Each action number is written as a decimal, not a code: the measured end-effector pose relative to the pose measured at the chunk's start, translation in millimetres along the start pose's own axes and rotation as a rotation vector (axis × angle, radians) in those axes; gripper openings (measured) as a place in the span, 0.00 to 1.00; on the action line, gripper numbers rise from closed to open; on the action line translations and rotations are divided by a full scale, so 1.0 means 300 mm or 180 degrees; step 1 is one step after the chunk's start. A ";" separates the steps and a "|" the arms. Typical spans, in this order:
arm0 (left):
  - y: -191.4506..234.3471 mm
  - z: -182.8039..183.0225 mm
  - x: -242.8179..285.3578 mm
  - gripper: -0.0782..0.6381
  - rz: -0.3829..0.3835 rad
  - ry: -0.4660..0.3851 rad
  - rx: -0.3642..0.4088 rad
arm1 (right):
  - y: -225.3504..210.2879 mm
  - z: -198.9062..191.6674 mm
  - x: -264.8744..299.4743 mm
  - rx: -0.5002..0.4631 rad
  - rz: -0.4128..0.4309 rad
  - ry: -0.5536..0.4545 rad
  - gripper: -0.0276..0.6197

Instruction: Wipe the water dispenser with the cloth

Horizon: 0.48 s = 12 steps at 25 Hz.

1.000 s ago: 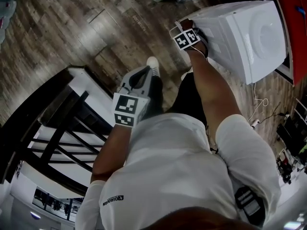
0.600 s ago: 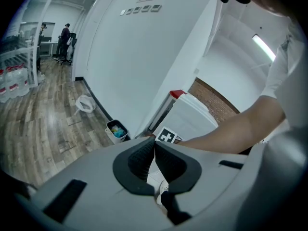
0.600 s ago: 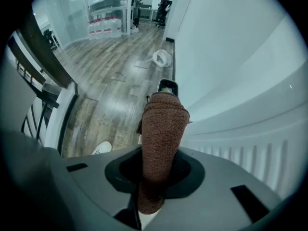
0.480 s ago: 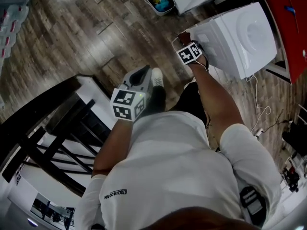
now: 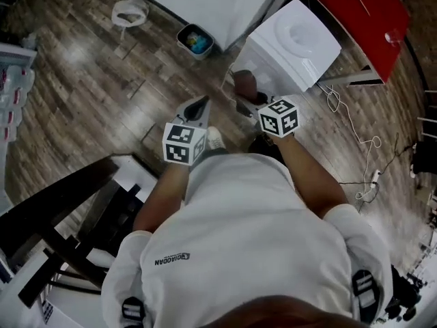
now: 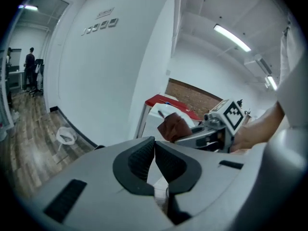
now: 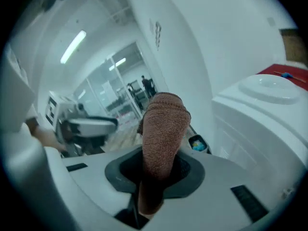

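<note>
Right gripper view says it all: the right gripper [image 7: 161, 163] is clamped on a brown cloth [image 7: 163, 121], which sticks up out of the jaws. The white water dispenser [image 7: 262, 117] sits just off to the side, and there's a gap between the two. Left gripper [image 6: 154, 153] is pinched shut on nothing, hanging near the right one. From the head view, a small bin [image 5: 196, 41] stands on the wood floor [image 5: 89, 94] near the dispenser.

A small bin [image 5: 196, 41] stands on the wooden floor [image 5: 89, 94] against the white wall [image 5: 205, 2]. A white bag [image 5: 130, 11] lies nearby, and cables [image 5: 355, 135] trail at the floor's right edge.
</note>
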<state>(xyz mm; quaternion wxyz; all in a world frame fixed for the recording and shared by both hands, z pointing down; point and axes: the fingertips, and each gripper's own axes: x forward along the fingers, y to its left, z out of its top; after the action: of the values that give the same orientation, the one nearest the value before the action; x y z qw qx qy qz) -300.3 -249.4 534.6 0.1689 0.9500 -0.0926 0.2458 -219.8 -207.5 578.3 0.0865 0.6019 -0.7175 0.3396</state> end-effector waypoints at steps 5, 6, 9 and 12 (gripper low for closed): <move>-0.139 0.098 0.015 0.11 -0.0333 -0.0134 0.0117 | 0.147 0.153 -0.323 0.0506 0.0235 -0.0984 0.16; -0.161 0.117 0.009 0.11 -0.0371 -0.0179 0.0136 | 0.159 0.167 -0.376 0.0563 0.0253 -0.1122 0.16; -0.224 0.164 -0.011 0.11 -0.0396 -0.0327 0.0162 | 0.183 0.197 -0.512 0.0788 0.0476 -0.1484 0.16; -0.310 0.170 -0.034 0.11 -0.0389 -0.0374 0.0194 | 0.202 0.191 -0.628 0.0873 0.0630 -0.1728 0.16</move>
<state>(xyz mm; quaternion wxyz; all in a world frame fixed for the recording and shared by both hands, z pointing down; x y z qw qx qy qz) -262.9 -180.9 461.9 0.1488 0.9713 -0.0367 0.1817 -210.4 -87.0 411.4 -0.2235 0.6039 -0.7170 0.2669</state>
